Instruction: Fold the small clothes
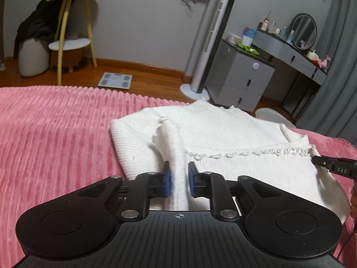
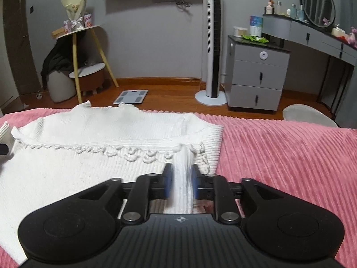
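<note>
You are working with a small white ribbed knit top (image 1: 223, 134) lying on the pink ribbed bedspread (image 1: 55, 134), its lower part already folded up so the crochet-trimmed hem (image 2: 125, 150) runs across the middle. It looks light, soft and stretchy: it will sag and drag wherever you do not support it, and the loose trim could snag. Hold it at the edges and corners of the folded layer, both sides at once, so the fold stays square.

Your left gripper (image 1: 179, 179) has a raised ridge of knit between its blue pads. The left pad appears to touch the cloth, while the right pad stands clear of it, so the jaws are slightly parted and not pinching. Your right gripper (image 2: 180, 178) sits at the right end of the hem with a similar ridge between narrowly parted pads; blur hides whether either pad touches, but nothing looks clamped.
</note>
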`<state>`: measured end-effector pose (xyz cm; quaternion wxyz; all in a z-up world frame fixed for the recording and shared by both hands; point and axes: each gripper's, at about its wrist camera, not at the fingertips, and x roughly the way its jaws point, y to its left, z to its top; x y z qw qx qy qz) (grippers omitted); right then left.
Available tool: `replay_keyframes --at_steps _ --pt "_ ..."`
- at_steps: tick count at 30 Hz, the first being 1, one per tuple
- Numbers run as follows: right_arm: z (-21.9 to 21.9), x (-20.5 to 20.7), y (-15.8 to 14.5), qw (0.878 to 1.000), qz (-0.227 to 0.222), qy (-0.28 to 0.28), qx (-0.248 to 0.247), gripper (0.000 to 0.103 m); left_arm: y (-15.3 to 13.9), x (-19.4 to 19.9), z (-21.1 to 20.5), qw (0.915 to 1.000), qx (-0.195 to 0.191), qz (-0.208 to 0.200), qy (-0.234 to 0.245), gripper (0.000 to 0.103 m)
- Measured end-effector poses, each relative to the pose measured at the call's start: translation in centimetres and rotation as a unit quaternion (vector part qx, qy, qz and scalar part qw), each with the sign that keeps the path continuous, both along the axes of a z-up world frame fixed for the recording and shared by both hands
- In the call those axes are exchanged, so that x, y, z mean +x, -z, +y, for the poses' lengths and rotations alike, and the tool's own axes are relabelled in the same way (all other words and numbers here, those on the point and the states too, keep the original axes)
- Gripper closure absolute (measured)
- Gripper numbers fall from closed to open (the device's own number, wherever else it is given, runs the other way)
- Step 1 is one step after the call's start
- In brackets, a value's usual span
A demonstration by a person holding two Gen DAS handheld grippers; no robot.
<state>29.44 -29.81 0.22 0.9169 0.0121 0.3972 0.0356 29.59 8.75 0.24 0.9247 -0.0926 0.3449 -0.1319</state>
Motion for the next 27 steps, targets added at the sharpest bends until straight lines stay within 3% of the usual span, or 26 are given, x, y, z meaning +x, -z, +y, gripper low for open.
replay_keyframes --at_steps 5,7,9,15,18,20,23,27 --pt "0.2 0.3 0.3 1.0 0.005 0.001 -0.014 0.078 0.4 0.8 -0.1 0.9998 -0.002 0.016 -0.012 0.083" --pt "0.4 0.3 0.2 1.0 0.007 -0.003 -0.022 0.089 0.5 1.1 0.0 0.9995 -0.003 0.025 -0.019 0.092" --pt "0.6 0.1 0.0 1.0 0.003 -0.011 -0.027 0.097 0.3 1.2 0.4 0.9994 -0.011 0.026 -0.02 0.094" --pt "1.1 -0.2 -2.5 0.996 -0.058 -0.021 -0.057 0.097 -3.6 1.2 2.0 0.9977 -0.059 -0.025 -0.022 0.095" --pt "1.9 1.3 -3.6 0.992 -0.087 -0.011 -0.092 0.098 -5.7 2.6 1.7 0.9973 -0.03 -0.06 -0.031 0.095" --pt "2.5 2.9 -4.0 0.988 -0.101 -0.001 -0.114 0.098 -6.3 3.9 1.8 0.9962 -0.036 -0.068 -0.041 0.094" --pt "2.8 5.9 -3.8 0.986 -0.109 0.012 -0.126 0.098 -6.5 6.7 1.3 0.9963 0.002 -0.07 -0.049 0.094" --pt "3.5 9.1 -2.3 0.984 -0.108 0.016 -0.144 0.098 -5.2 10.0 0.6 0.9961 0.022 -0.055 -0.065 0.094"
